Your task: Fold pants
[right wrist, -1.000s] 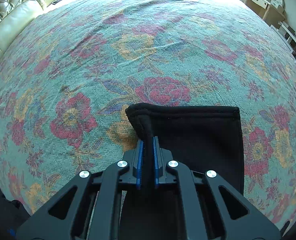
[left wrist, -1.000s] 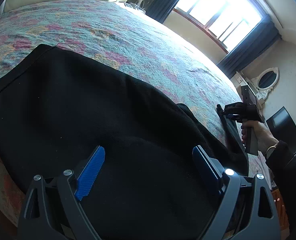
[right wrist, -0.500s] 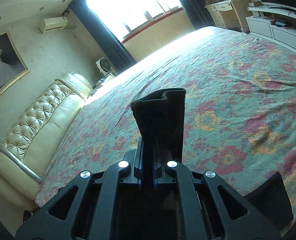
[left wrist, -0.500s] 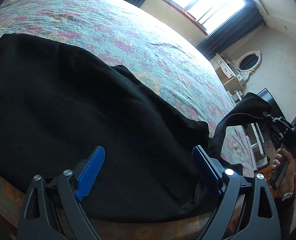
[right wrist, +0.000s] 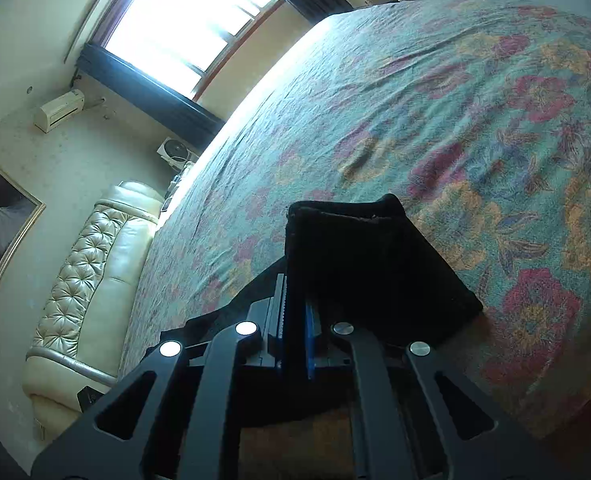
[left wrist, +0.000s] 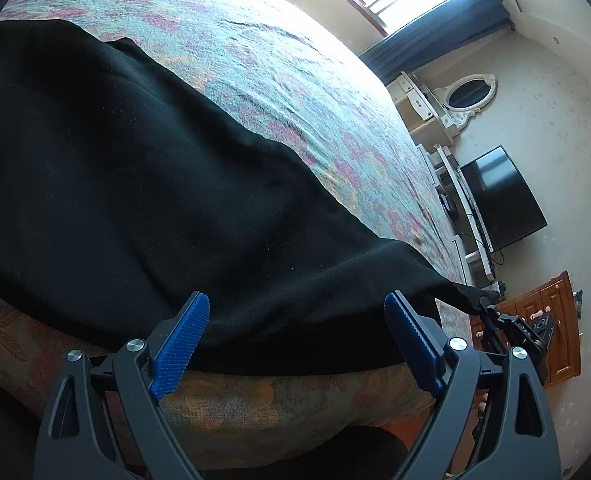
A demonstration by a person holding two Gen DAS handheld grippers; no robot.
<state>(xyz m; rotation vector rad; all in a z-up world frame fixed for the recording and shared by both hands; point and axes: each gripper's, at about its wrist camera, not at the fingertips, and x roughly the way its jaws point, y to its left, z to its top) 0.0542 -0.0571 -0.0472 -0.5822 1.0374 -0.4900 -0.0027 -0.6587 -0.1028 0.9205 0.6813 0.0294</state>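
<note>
Black pants (left wrist: 143,184): spread across the near part of a bed with a floral bedspread (left wrist: 279,60), their near edge running along the bed's front edge and slightly overhanging it; far edge lies as a slanting line across the spread, with a small bump near the upper left. One end of the garment (right wrist: 359,256) is drawn out to a taut point at the right, lifted off the bed. Right gripper (right wrist: 295,320): jaws closed tight on that end, the cloth standing up as a folded flap past the fingertips; in the left wrist view the same gripper (left wrist: 491,312) sits at the bed's right front corner, just off the mattress. Left gripper (left wrist: 295,340): jaws wide apart, blue pads (left wrist: 181,344) bare, nothing between them, poised above the pants' near edge, contact not discernible. Open room: most of the bedspread beyond the pants lies bare, out to the window (right wrist: 183,28) side. Surroundings: cream tufted headboard (right wrist: 91,280) to the left; dark television (left wrist: 499,196) and wooden cabinet (left wrist: 551,320) beyond the bed's right side.
</note>
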